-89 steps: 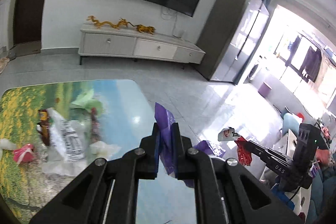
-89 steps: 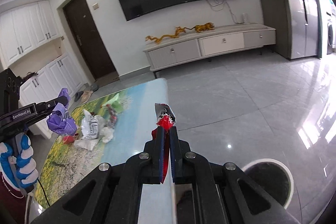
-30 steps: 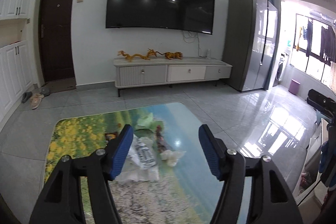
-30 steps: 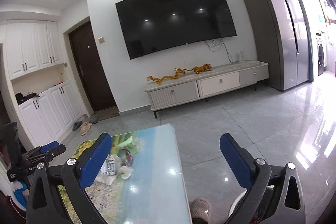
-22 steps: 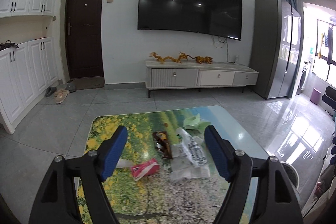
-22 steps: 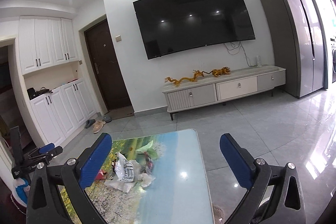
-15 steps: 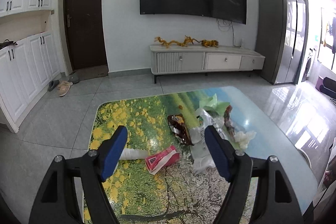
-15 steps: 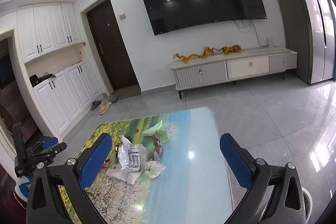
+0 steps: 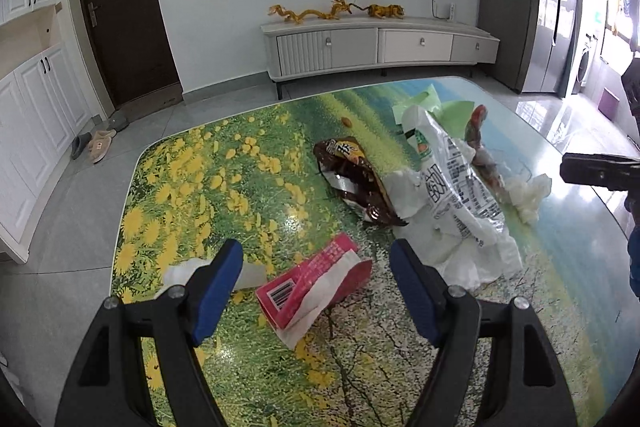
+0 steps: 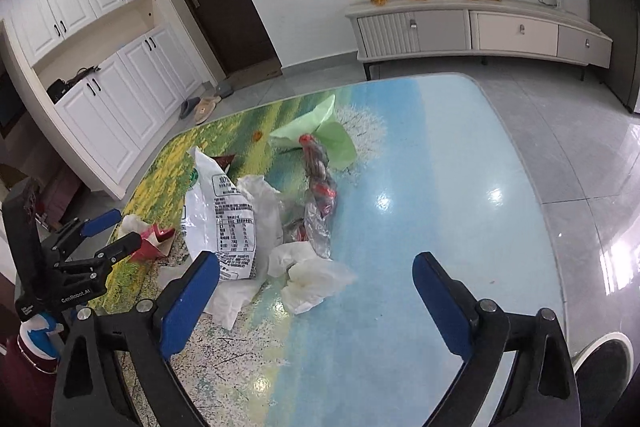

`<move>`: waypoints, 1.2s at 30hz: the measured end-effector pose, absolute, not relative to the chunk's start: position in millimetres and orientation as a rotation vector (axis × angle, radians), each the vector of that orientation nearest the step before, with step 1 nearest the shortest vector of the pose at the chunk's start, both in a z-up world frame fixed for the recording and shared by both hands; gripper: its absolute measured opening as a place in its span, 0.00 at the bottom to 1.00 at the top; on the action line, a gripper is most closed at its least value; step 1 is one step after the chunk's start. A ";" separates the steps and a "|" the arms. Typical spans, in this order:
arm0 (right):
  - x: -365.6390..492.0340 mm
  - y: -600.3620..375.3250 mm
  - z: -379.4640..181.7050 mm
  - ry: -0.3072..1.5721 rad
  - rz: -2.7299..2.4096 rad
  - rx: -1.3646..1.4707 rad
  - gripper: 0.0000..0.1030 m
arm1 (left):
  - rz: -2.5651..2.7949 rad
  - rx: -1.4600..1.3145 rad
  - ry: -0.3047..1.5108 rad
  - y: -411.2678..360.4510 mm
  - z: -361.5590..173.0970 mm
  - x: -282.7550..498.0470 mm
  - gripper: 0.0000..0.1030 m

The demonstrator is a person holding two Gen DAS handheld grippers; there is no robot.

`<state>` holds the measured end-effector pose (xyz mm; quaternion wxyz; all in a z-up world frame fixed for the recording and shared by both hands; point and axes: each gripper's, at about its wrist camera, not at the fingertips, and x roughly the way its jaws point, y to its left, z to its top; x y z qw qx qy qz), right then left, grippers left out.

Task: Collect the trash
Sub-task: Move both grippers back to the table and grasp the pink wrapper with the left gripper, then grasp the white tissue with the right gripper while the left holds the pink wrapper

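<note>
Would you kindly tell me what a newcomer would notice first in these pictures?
Probably the trash heaped mid-table: a white printed bag, a brown snack wrapper left of it, and crumpled tissue. The open left gripper hovers over a pink tissue pack.

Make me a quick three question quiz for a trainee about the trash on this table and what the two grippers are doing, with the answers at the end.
1. True or false: the left gripper is shut on the pink box.
2. Which item lies nearest the right gripper? A) crumpled white tissue B) brown snack wrapper C) green paper
3. Fill in: the white printed bag lies on the ____.

Key:
1. False. Its jaws are open, with the box lying between the fingertips in that view.
2. A.
3. Table.
</note>
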<state>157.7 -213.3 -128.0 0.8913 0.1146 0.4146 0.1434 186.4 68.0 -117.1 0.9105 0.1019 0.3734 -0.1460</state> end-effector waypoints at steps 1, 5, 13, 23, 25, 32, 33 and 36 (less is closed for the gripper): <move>162.1 -210.9 -135.1 0.879 0.298 0.239 0.83 | -0.305 0.216 0.780 67.4 -121.2 189.3 0.72; 169.3 -204.6 -151.9 0.925 0.308 0.247 0.64 | -0.321 0.211 0.812 69.1 -132.3 197.2 0.72; 155.9 -205.5 -155.4 0.928 0.322 0.229 0.21 | -0.377 0.174 0.872 66.4 -143.7 195.1 0.27; 115.6 -215.4 -131.1 0.860 0.349 0.245 0.11 | -0.343 0.068 0.838 73.3 -121.1 156.8 0.08; 105.4 -220.9 -121.3 0.840 0.351 0.252 0.11 | -0.339 0.042 0.824 75.8 -111.4 147.0 0.07; 51.2 -258.8 -76.1 0.721 0.307 0.309 0.11 | -0.399 0.026 0.715 50.5 -57.1 106.0 0.07; 43.2 -266.6 -68.2 0.704 0.293 0.315 0.11 | -0.418 0.023 0.695 42.2 -47.4 100.8 0.07; 16.0 -297.0 -48.2 0.650 0.227 0.324 0.11 | -0.484 0.014 0.646 13.0 -20.8 87.2 0.07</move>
